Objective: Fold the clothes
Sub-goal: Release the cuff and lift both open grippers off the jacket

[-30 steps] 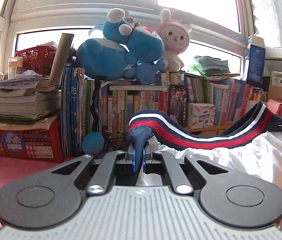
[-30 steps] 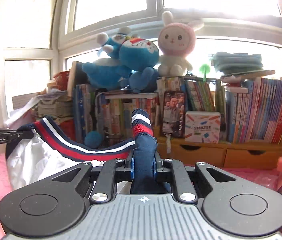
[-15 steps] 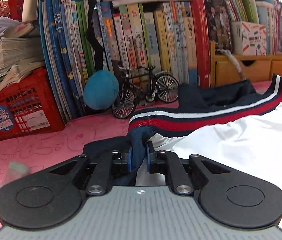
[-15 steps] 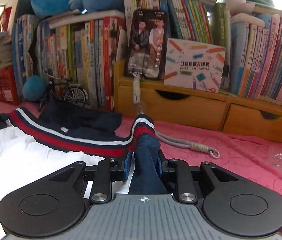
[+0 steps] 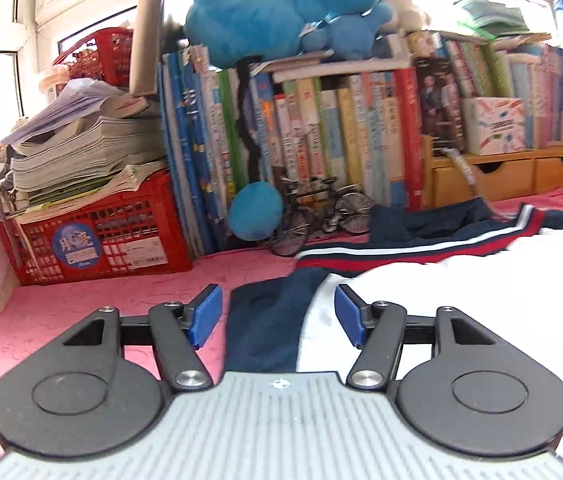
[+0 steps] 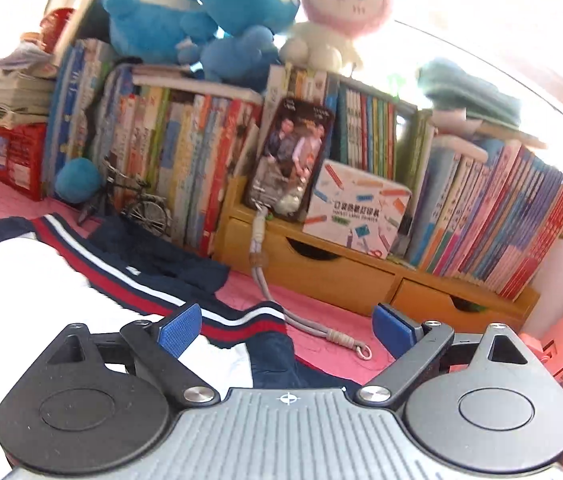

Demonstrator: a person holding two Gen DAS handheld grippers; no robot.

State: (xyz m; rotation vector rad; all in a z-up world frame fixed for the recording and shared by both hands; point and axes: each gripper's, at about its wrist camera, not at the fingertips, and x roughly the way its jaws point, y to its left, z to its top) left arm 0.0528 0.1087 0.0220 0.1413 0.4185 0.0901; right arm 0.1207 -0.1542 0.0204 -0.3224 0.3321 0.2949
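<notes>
Nearest the lens, the left tool [image 5: 277,314] stands with its blue pads spread wide and nothing between them; the garment [image 5: 441,300] lies just under and ahead of that gap, its navy side panel [image 5: 263,332] running up the middle. The right tool [image 6: 287,326] is likewise spread and empty, with the garment's striped ribbed hem [image 6: 249,322] lying flat between its pads. With both tools parted over opposite ends of that hem, the cloth is carried by the pink surface [image 5: 81,296] alone, not by any grip.

The garment itself is spread low on that surface: a broad white body, with the navy, white and red hem band running across its far side. Beyond the band, a darker navy part [image 6: 153,256] is bunched, which suggests the cloth is doubled over there, though how many layers lie under the white I cannot tell. This could be a fold just laid down or a garment merely spread for folding; the pictures fit both.

Just past the garment's far side lie a grey cord [image 6: 321,330] and a small model bicycle [image 5: 321,210]. Farther back, behind the garment, stand a red crate [image 5: 93,236], a row of books [image 5: 321,140] and a wooden drawer unit [image 6: 321,264], topped with plush toys [image 5: 281,12].
</notes>
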